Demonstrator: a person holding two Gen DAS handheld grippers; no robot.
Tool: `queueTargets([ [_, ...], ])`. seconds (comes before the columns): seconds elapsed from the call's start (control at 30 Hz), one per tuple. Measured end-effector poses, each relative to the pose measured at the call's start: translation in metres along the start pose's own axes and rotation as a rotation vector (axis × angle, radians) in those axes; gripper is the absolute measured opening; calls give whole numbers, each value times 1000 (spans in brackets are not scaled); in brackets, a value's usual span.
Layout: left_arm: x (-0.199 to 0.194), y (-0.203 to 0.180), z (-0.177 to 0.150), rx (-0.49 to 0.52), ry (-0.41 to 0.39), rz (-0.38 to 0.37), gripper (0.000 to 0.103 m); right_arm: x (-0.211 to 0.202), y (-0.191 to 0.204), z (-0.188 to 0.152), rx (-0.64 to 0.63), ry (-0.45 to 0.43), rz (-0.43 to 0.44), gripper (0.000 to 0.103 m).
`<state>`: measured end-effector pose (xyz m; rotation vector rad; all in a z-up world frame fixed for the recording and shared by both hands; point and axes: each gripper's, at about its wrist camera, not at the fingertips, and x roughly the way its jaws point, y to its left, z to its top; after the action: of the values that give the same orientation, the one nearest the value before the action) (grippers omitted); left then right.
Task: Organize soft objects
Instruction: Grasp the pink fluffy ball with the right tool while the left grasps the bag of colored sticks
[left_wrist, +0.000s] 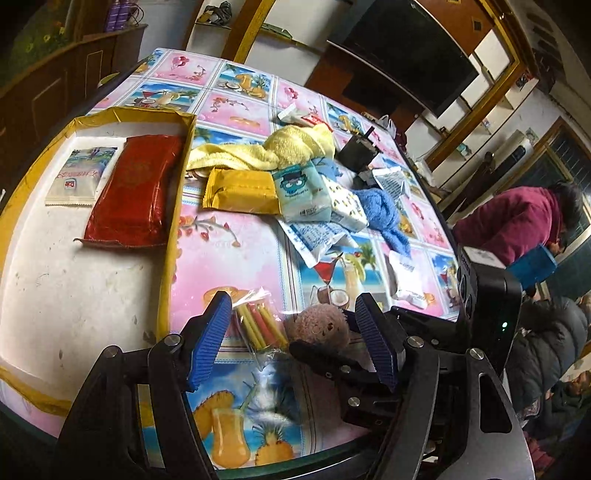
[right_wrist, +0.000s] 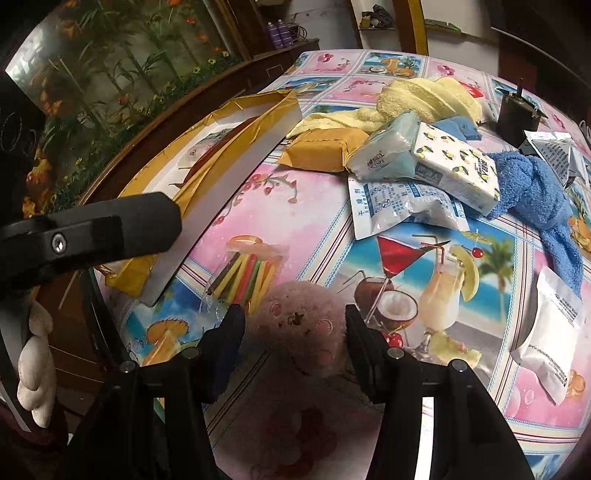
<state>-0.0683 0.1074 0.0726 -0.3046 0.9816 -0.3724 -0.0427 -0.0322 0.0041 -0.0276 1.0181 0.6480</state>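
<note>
The right hand-held gripper (right_wrist: 295, 332) is seen closed around a pink plush toy (right_wrist: 299, 332), its two black fingers pressed against the toy's sides, so the toy is held; the left hand-held gripper (left_wrist: 291, 325) is seen with its blue-padded jaws standing apart and nothing gripped between them, the pads clear of everything. The plush toy is taken as the landmark: just beside it, toward the gold-rimmed box (left_wrist: 173, 206), a clear bag of coloured sticks (left_wrist: 258, 325) is laid on the bench (left_wrist: 229, 258), which is covered by a pink cloth printed with fruit and cocktails. Inside the box, well apart from the toy, a red packet (left_wrist: 133, 192) and a small white sachet (left_wrist: 81, 177) are placed side by side. Beyond the toy, farther up the bench, a heap is found: a gold packet (left_wrist: 240, 192), a yellow towel (left_wrist: 273, 147), a light-blue tissue pack (left_wrist: 303, 195), a lemon-printed tissue pack (right_wrist: 454, 170), a blue towel (left_wrist: 384, 210) and a printed desiccant sachet (right_wrist: 402, 206). A white pouch (right_wrist: 550, 332) is laid alone to the toy's right.
</note>
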Motion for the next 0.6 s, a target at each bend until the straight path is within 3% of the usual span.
queueTargets([
  [0.07, 7, -2, -2, 11, 12, 13, 70, 0, -2, -1, -4, -6, -14, 43],
  [0.27, 28, -19, -10, 89, 47, 70, 70, -18, -31, -16, 69, -29, -43, 43],
  [0.5, 66, -23, -20, 162, 93, 202, 70, -44, -71, -37, 169, -67, -63, 44],
  [0.6, 73, -29, -26, 232, 68, 268, 70, -47, -75, -41, 182, -76, -56, 44],
])
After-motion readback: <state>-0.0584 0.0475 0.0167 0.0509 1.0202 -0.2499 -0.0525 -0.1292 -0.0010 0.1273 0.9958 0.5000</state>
